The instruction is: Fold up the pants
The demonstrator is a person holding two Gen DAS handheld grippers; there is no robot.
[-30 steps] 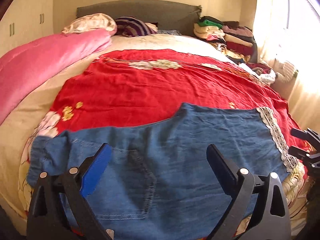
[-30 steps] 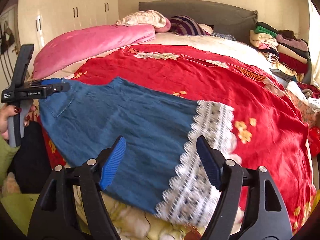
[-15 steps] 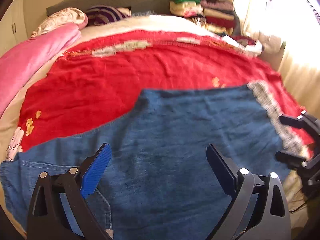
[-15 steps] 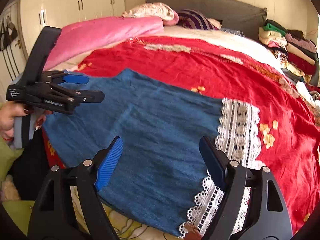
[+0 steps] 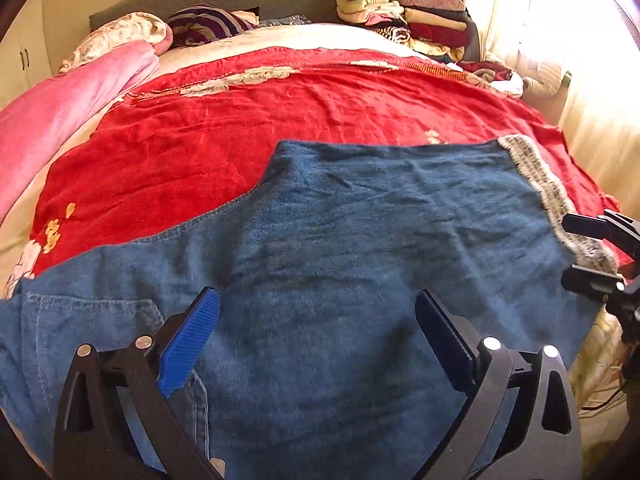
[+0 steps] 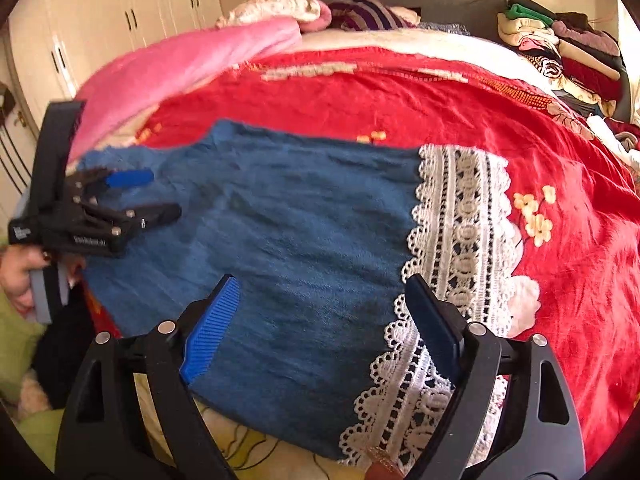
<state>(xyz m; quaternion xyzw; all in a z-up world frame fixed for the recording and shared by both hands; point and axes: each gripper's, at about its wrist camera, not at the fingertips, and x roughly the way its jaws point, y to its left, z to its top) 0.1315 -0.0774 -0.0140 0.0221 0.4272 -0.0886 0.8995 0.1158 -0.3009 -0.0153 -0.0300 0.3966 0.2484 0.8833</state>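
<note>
Blue denim pants (image 5: 340, 264) with a white lace hem (image 6: 456, 240) lie flat on the red bedspread (image 5: 240, 128), legs stacked, waist to the left. My left gripper (image 5: 318, 324) is open and empty, low over the seat of the pants by the back pocket (image 5: 92, 344). It also shows in the right wrist view (image 6: 156, 196). My right gripper (image 6: 322, 308) is open and empty, over the near edge of the leg just beside the lace hem. It also shows in the left wrist view (image 5: 576, 250).
A pink quilt (image 5: 60, 112) lies along the bed's left side, pillows (image 5: 208, 28) at the headboard. A stack of folded clothes (image 5: 400, 12) sits at the far right corner. Wardrobe doors (image 6: 132, 12) stand left; a curtain (image 5: 600, 120) hangs on the right.
Both grippers moved forward and lower over the pants, which now fill more of each view. The left gripper shifted right, away from the waistband. Both stayed open.
</note>
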